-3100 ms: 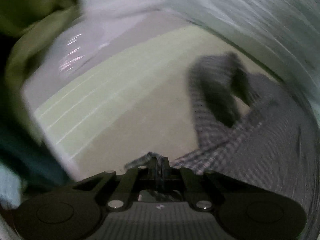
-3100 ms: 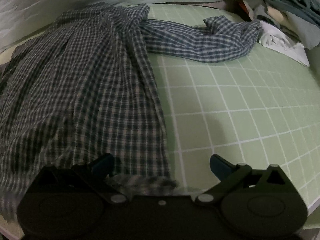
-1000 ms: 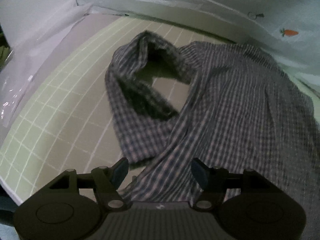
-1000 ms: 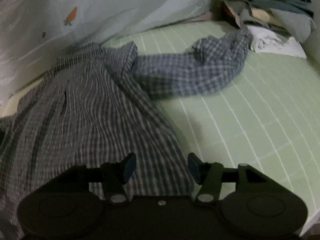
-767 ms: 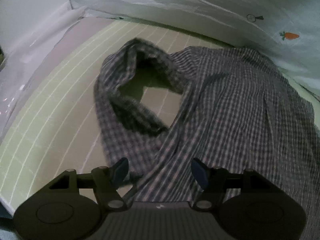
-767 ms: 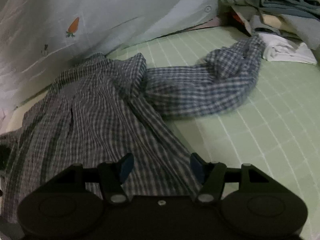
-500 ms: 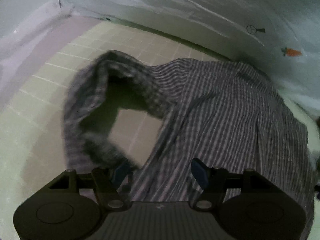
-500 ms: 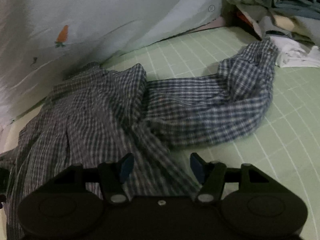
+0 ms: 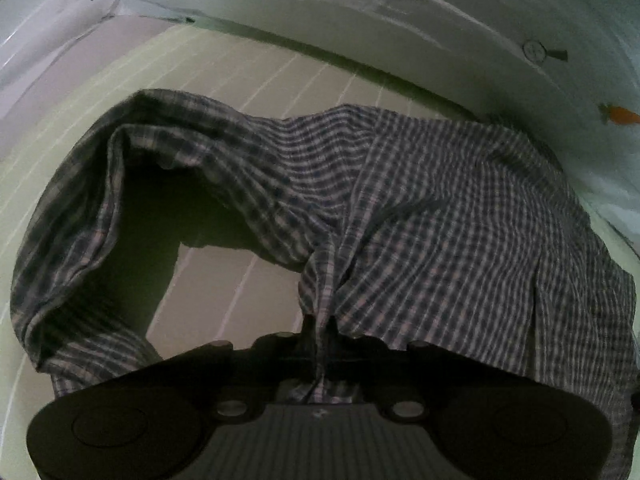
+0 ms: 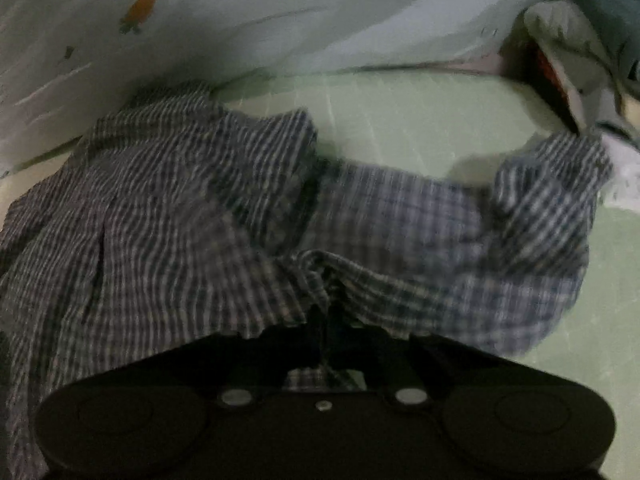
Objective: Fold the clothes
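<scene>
A dark blue and white checked shirt lies spread on a green grid mat. My left gripper is shut on a pinch of the shirt's left side edge, with the cloth bunched up between the jaws. The left sleeve loops out to the left. In the right wrist view my right gripper is shut on the shirt at its right side edge. The right sleeve trails off to the right on the mat.
A pale sheet with a carrot print hangs along the back edge of the mat; it also shows in the left wrist view. A pile of other clothes sits at the far right. A white cloth lies beside it.
Both grippers were open over the shirt half a second ago; both have now moved forward and closed on its side edges, bunching the cloth. The right view is motion-blurred.
</scene>
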